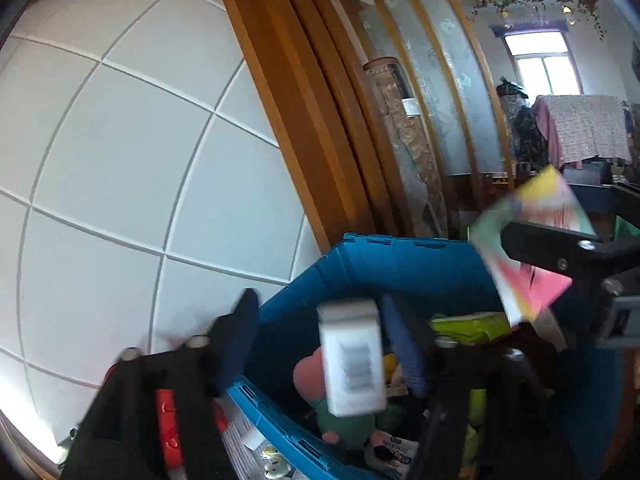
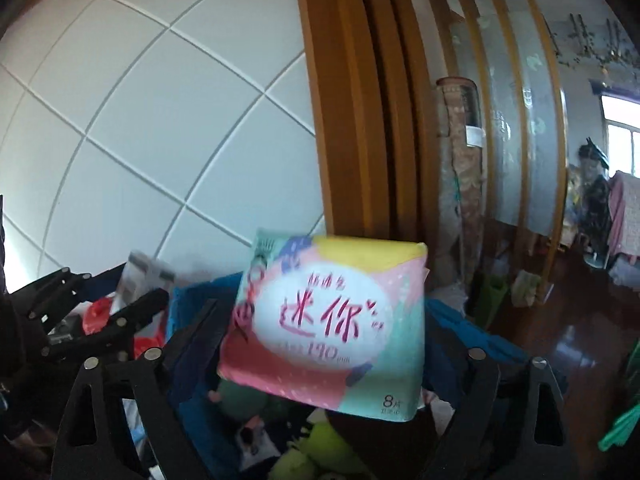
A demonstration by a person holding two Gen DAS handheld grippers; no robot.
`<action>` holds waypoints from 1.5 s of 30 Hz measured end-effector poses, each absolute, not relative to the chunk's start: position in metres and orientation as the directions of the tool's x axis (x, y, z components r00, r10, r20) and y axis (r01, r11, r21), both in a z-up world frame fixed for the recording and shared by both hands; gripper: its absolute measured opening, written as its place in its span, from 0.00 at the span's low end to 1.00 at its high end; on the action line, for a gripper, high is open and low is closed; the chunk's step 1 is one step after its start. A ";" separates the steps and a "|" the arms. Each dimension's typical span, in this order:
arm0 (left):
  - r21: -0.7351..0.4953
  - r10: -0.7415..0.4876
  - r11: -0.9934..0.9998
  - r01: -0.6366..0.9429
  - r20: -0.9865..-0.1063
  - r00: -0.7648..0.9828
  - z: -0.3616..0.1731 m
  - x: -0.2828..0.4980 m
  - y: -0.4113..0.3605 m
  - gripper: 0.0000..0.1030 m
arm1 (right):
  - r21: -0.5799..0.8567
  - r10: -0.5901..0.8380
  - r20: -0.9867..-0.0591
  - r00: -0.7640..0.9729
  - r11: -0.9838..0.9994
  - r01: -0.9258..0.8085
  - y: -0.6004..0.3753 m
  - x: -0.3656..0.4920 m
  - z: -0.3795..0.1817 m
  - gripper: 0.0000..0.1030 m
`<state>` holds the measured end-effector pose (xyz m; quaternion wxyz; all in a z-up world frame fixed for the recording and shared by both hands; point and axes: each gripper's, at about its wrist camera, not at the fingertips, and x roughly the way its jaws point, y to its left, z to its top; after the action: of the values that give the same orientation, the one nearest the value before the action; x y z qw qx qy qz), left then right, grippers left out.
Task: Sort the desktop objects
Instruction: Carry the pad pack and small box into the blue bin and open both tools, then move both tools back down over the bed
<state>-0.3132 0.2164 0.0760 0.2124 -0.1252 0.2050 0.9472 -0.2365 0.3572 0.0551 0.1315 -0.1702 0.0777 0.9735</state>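
White tiled wall behind a blue bin (image 1: 400, 264) already part full of toys. Left tool (image 1: 320, 344) looks open — white box (image 1: 352, 364) dropping in. Right tool (image 2: 320, 360) grips a colourful pack (image 2: 332, 320) above the bin — more sorting likely left.

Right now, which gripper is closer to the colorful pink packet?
Right. The right gripper has the colorful pink packet between its fingers above the blue bin; the left gripper sits apart, by the white box.

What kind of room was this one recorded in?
Probably a lived-in home, not a lab: a wooden door frame beside a white panelled wall, laundry draped near a window, and a blue storage crate full of toys and packets.
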 end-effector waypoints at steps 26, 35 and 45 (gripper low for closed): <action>0.251 -0.061 -0.968 -0.018 -0.303 -0.951 -0.007 -0.236 -0.059 1.00 | 0.183 -0.158 -0.427 -0.890 -0.979 0.086 0.225 -0.266 0.009 0.99; 0.230 -0.136 -0.972 0.051 -0.370 -0.919 -0.044 -0.214 -0.202 1.00 | 0.234 -0.301 -0.572 -0.763 -0.952 0.200 0.055 -0.315 -0.041 0.99; 0.185 -0.312 -0.950 0.253 -0.486 -0.817 -0.098 -0.225 -0.382 1.00 | 0.297 -0.414 -0.735 -0.537 -0.909 0.293 -0.180 -0.470 -0.150 0.99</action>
<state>-0.2252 -0.3817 -0.0984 -0.1482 -0.2641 0.0558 0.9514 -0.4698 -0.1795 -0.1502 -0.2022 -0.4364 0.0690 0.8740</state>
